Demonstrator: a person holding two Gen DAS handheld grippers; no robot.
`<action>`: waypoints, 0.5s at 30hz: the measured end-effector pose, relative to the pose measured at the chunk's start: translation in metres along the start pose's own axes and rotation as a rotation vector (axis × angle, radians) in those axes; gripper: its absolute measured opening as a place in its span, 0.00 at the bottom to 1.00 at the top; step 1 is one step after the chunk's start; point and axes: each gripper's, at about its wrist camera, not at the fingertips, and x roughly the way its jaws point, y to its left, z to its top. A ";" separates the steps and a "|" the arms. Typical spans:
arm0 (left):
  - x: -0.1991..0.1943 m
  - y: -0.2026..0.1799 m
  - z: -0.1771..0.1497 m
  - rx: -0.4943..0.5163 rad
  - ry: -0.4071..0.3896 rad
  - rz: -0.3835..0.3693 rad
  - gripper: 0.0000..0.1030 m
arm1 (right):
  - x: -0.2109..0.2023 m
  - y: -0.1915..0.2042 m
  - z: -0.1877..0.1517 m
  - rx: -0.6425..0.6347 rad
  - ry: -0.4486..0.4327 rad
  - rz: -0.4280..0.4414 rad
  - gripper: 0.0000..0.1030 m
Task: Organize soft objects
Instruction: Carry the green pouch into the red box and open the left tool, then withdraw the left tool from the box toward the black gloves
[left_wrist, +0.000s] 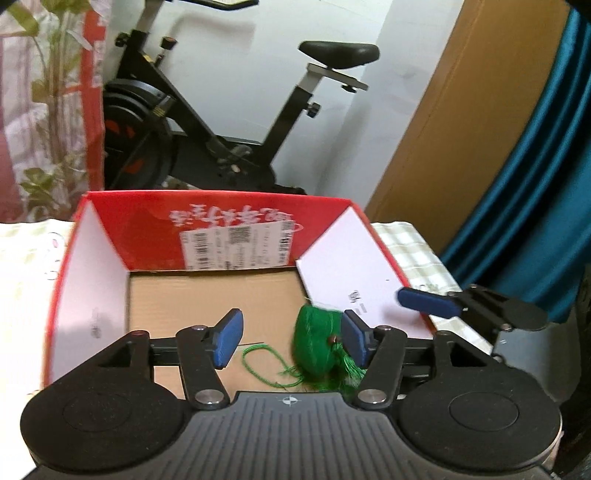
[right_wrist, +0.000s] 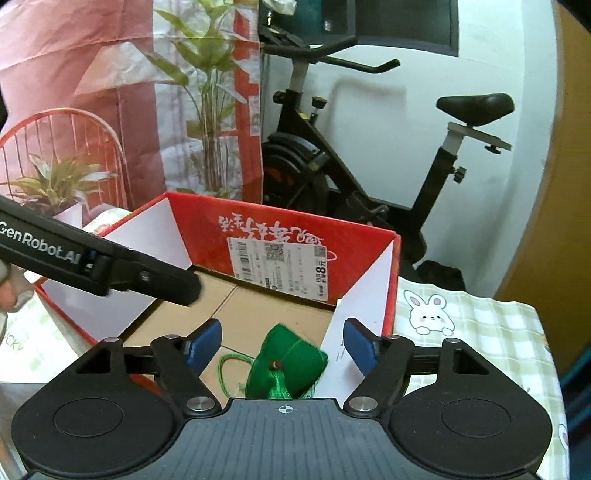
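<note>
1. Cardboard box (right_wrist: 280, 236), red outside and open at the top, stands on a checked tablecloth (right_wrist: 476, 317) with a rabbit print; its flaps are up, white on their inner faces, and a barcode label (right_wrist: 280, 267) is stuck to the far wall.
2. Inside, on the bare brown floor at the near right, lies a green pouch (right_wrist: 291, 369) wound in thread, with a small bead, a tassel and a loose green cord (left_wrist: 258, 363) trailing to its left. Nothing else shows in the box.
3. Left gripper (left_wrist: 291, 339) is over the box with its jaws parted; the pouch lies between them, against or just beside the right pad, while the left pad stands clear. Whether that right pad actually touches it cannot be told.
4. Right gripper (right_wrist: 282, 345) is also spread, released, with the pouch lying below and between its blue pads, touching neither.
5. Far behind the box stands an exercise bike (left_wrist: 229, 122); a plant-print curtain (right_wrist: 122, 92) hangs at the left.
</note>
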 end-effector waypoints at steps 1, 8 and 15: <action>-0.004 0.001 -0.001 0.001 -0.004 0.009 0.61 | -0.002 0.001 0.001 0.001 0.000 -0.004 0.69; -0.039 0.005 -0.009 0.043 -0.037 0.084 0.65 | -0.030 0.012 -0.001 0.023 -0.036 -0.019 0.95; -0.081 0.000 -0.025 0.083 -0.107 0.164 0.97 | -0.062 0.023 -0.006 0.082 -0.073 -0.035 1.00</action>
